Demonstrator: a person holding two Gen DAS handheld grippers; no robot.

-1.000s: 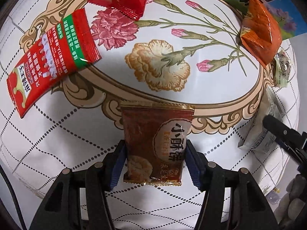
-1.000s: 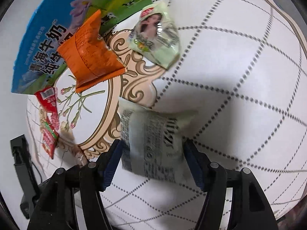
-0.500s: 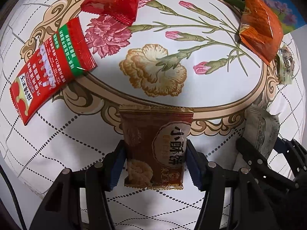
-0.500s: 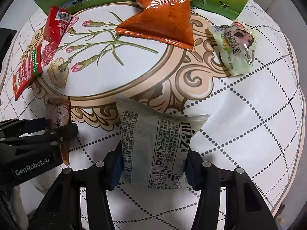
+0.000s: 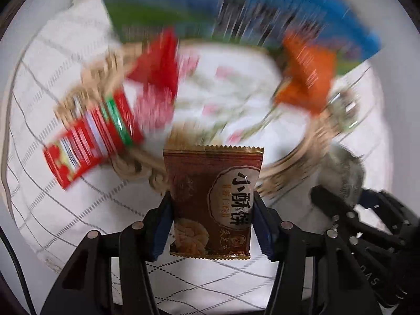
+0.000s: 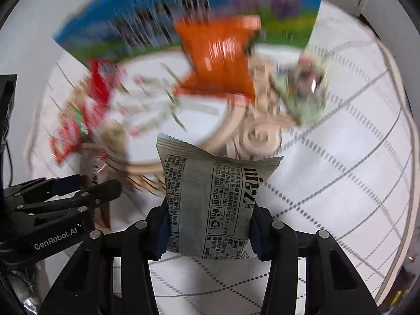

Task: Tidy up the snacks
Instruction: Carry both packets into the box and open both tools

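**Both grippers clamp a snack packet above the flowered cloth**

The left gripper (image 5: 212, 223), its jaws just closing further, pinches a brown packet (image 5: 214, 199) at lower centre, printed "小酥饼" on a pale oval with a biscuit picture below. The right gripper (image 6: 208, 223), jaws also just tightened, squeezes a grey packet (image 6: 212, 204) showing small print, "合格" and a recycling mark. "GenRobot.AI" reads on the left gripper's body at the right view's lower left. Beyond, blurred: a red packet (image 5: 92, 141) at left, an orange packet (image 6: 218, 63) at top centre, a blue-green box (image 6: 183, 8), and the tablecloth (image 6: 341, 173).
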